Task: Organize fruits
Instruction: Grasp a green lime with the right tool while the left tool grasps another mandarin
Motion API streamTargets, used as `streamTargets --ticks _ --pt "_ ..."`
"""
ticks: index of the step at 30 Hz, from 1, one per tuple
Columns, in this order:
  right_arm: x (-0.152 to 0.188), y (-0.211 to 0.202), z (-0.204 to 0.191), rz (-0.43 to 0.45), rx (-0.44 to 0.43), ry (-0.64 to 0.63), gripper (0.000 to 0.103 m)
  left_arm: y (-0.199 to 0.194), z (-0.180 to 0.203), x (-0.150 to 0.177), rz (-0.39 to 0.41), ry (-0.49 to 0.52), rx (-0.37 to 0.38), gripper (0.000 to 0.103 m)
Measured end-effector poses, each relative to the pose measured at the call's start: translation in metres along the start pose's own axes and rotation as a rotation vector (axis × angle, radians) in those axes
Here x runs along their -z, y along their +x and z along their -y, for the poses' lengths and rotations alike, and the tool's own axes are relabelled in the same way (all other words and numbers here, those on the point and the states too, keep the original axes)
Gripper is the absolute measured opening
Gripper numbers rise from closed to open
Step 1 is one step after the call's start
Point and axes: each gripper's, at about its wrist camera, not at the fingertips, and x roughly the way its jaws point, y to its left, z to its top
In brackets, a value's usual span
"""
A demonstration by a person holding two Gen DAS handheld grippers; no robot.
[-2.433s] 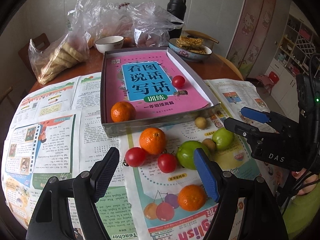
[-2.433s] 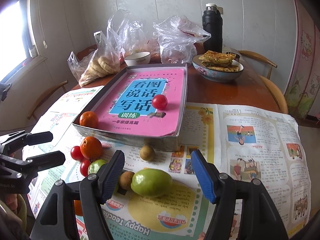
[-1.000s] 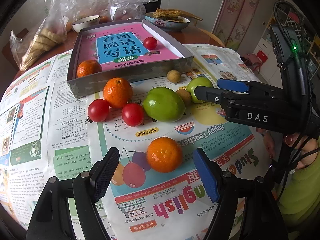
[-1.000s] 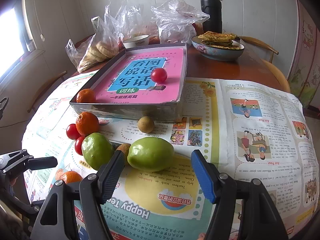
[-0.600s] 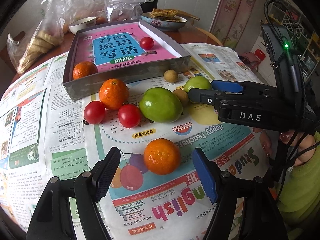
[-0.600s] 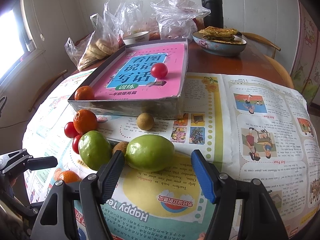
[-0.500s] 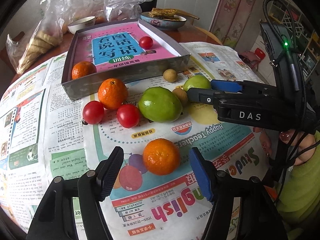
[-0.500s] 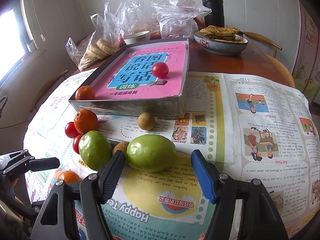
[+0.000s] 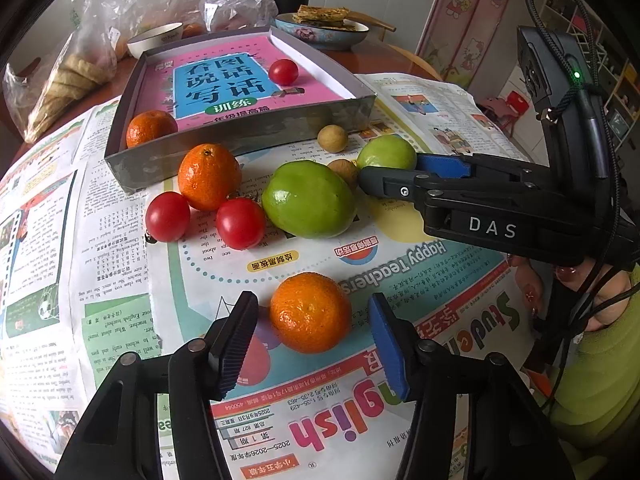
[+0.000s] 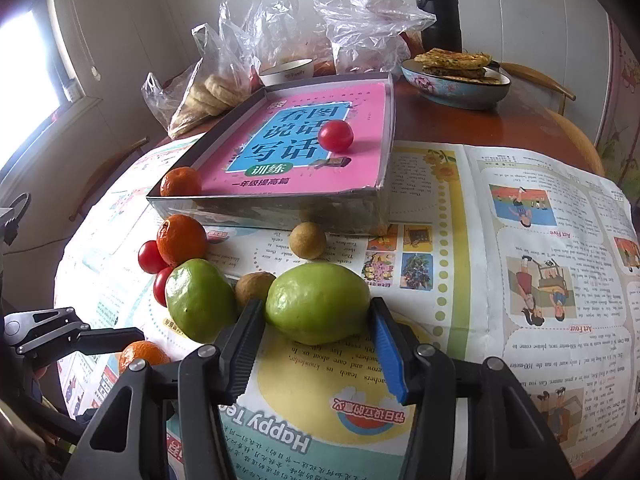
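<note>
My left gripper point(image 9: 312, 320) is open around an orange point(image 9: 310, 312) that lies on the newspaper; small gaps show on both sides. My right gripper point(image 10: 316, 328) has closed in on a green fruit point(image 10: 318, 302), its fingers at or near the fruit's two sides; it also shows in the left wrist view point(image 9: 386, 152). A grey box point(image 9: 240, 136) with a pink book inside holds an orange point(image 9: 150, 128) and a red tomato point(image 9: 283, 72). Before the box lie another orange point(image 9: 208, 176), two tomatoes point(image 9: 240, 222), a second green fruit point(image 9: 308, 200) and two small brown fruits point(image 9: 332, 138).
Newspaper point(image 10: 520, 240) covers the near part of the round wooden table. Behind the box are plastic bags of food point(image 10: 208, 88), a white bowl point(image 10: 286, 70), a bowl of flatbread point(image 10: 456, 76) and a black flask point(image 10: 438, 8).
Both grippers have narrowed. The left one has closed in around the near orange, and the right one has closed to the sides of the green fruit.
</note>
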Motion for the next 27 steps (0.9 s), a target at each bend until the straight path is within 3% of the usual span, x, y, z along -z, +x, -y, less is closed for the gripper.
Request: streamTargets --ticks 4,12,27 --pt "0.001 -0.001 0.001 0.010 0.001 -0.001 0.053 0.003 0.001 -0.001 -0.002 -0.001 -0.005 0.057" --pt "0.002 -0.004 0.005 0.023 0.011 0.011 0.052 0.004 0.004 -0.001 0.014 0.011 -0.031 0.040" --pt "0.001 -0.011 0.001 0.043 0.019 0.001 0.052 -0.023 -0.017 -0.007 0.079 -0.068 -0.012 0.040"
